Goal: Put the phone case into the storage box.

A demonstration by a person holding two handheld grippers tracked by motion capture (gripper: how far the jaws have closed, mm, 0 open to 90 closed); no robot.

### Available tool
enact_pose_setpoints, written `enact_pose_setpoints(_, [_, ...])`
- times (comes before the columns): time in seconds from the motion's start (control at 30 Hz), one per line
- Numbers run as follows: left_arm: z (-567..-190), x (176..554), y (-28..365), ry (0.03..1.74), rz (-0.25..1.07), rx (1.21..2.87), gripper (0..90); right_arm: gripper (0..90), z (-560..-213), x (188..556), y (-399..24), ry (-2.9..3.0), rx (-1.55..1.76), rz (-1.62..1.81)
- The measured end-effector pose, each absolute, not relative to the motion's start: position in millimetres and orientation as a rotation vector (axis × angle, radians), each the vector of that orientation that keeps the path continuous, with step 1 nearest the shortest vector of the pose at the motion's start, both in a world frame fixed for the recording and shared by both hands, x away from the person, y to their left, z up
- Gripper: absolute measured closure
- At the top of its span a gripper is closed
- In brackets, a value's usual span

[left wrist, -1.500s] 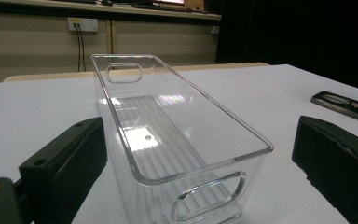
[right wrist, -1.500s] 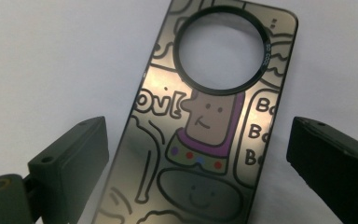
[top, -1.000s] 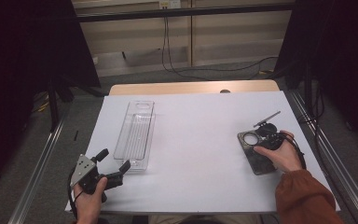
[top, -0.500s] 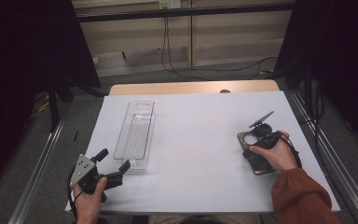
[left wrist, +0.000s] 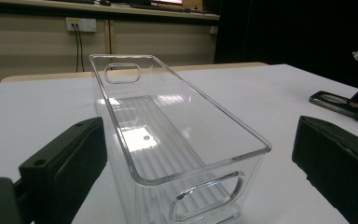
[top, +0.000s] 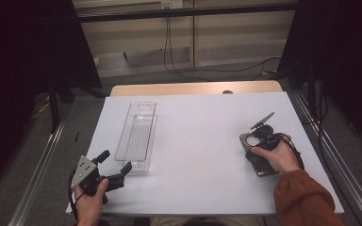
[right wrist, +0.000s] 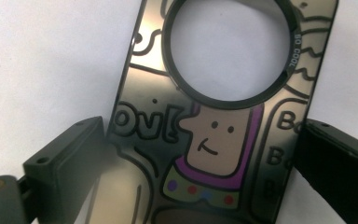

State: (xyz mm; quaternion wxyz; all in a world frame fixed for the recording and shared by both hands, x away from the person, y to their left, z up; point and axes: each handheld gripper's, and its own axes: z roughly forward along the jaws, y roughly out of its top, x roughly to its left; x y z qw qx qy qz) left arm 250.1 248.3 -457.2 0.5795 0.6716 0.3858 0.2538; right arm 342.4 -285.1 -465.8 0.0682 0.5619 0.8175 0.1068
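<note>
A dark phone case printed with a cartoon figure lies flat on the white table cover at the right. My right gripper hangs over it, open. In the right gripper view the case, with its large round hole, lies between the two jaws of the right gripper, one at each long edge. A clear plastic bin stands left of centre. My left gripper rests at the front left, open and empty, pointing at the bin's near end.
The wooden table edge shows behind the white cover. Metal rails run along both sides. Cables trail on the floor at the back. In the left gripper view, the phone case appears far right.
My right gripper has shifted slightly left over the phone case. The left gripper and the bin have not moved.
</note>
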Motion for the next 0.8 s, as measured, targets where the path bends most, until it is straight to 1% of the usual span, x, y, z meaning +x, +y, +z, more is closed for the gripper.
enact_pose_setpoints(0.2, [-457,250,246,0.909,0.588,1.559,3.3,11.5,-463,341,-288,2.468,1.669,0.343])
enact_pose_setpoints(0.57, [-457,251,249,0.901,0.590,1.576,3.3,12.4,-461,340,-290,2.477,1.644,0.383])
enact_pose_setpoints(0.8, [-457,251,248,0.905,0.595,1.571,3.3,12.4,-450,334,-294,2.458,1.626,0.455])
